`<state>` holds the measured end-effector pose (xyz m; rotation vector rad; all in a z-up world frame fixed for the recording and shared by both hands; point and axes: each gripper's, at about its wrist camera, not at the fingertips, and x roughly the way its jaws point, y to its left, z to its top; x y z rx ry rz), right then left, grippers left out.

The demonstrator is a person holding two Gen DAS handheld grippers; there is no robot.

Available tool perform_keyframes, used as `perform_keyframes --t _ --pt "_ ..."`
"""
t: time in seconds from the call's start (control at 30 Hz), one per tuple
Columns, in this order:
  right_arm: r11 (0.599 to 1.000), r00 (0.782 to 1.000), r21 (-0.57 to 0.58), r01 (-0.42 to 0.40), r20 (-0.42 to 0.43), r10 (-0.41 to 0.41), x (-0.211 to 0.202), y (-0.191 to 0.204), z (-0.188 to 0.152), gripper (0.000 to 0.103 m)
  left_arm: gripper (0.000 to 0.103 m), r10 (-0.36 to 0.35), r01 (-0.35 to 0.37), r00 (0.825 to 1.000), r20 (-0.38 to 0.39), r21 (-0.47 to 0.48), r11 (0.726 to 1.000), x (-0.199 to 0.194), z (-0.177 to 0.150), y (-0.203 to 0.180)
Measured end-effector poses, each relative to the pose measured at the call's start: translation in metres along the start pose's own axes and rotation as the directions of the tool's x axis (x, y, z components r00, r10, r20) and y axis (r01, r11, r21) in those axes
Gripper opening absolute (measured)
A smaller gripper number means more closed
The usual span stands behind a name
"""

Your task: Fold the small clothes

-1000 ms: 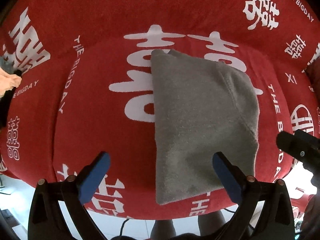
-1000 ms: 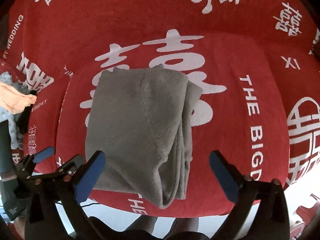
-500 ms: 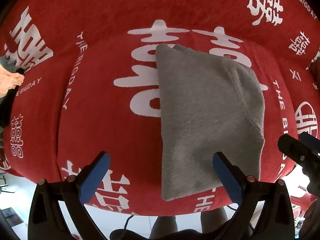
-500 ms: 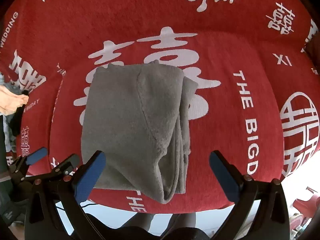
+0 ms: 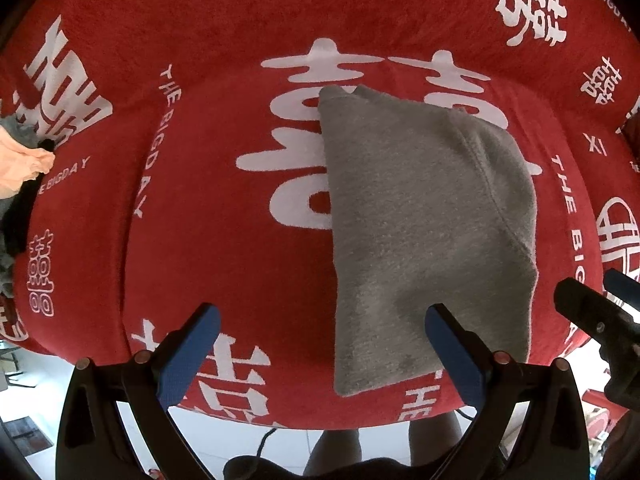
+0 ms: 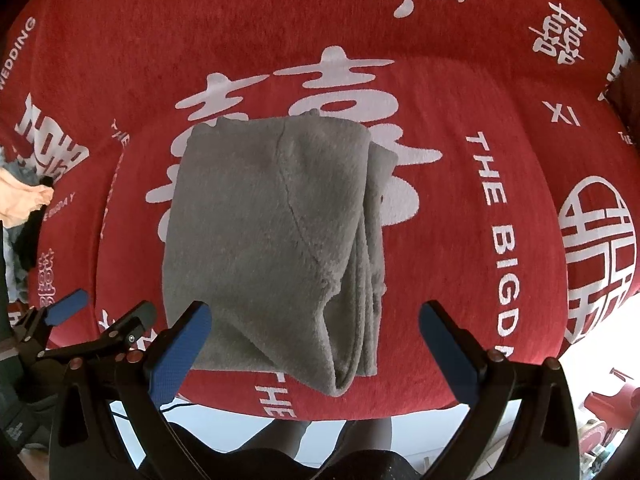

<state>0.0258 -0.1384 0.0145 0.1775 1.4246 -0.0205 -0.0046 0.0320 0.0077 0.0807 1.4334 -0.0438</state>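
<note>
A: What takes up most of the frame?

B: A red cover (image 5: 224,248) printed with white characters and the words "THE BIGDAY", spread over a rounded cushioned seat; it fills both views nearly edge to edge. Whether it is a sofa or a chair I cannot tell.

A: And the garment?

B: A grey fleece garment (image 6: 272,236) lies folded on the cover, centre of the right wrist view and right of centre in the left wrist view (image 5: 424,232). Its layered edges stack along the right side, and its lower end reaches the front lip of the seat.

A: Anything else on the seat?

B: A pile of other clothes (image 5: 20,168), peach, grey and black, at the left edge of the frame, well apart from the grey one.

A: The tools?

B: The left hand-held gripper (image 5: 320,356) has its blue-padded fingers spread wide, holding nothing, low in its own view above the front edge. The right hand-held gripper (image 6: 316,348) is likewise wide apart and empty, its fingers either side of the garment's lower end; I cannot tell whether they touch it.

A: Anything of the person?

B: Bare legs (image 5: 432,440) show below the seat edge at the bottom of the frame
</note>
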Motion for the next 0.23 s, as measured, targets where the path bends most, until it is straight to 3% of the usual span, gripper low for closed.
perform_keyframes --t 0.23 --pt "1.0 1.0 0.0 0.012 -0.009 -0.012 0.0036 0.0029 -0.0043 0.103 0.102 0.006 -0.008 0.999 0.045 0.033 0.999 -0.0053 -0.0026 -0.0013"
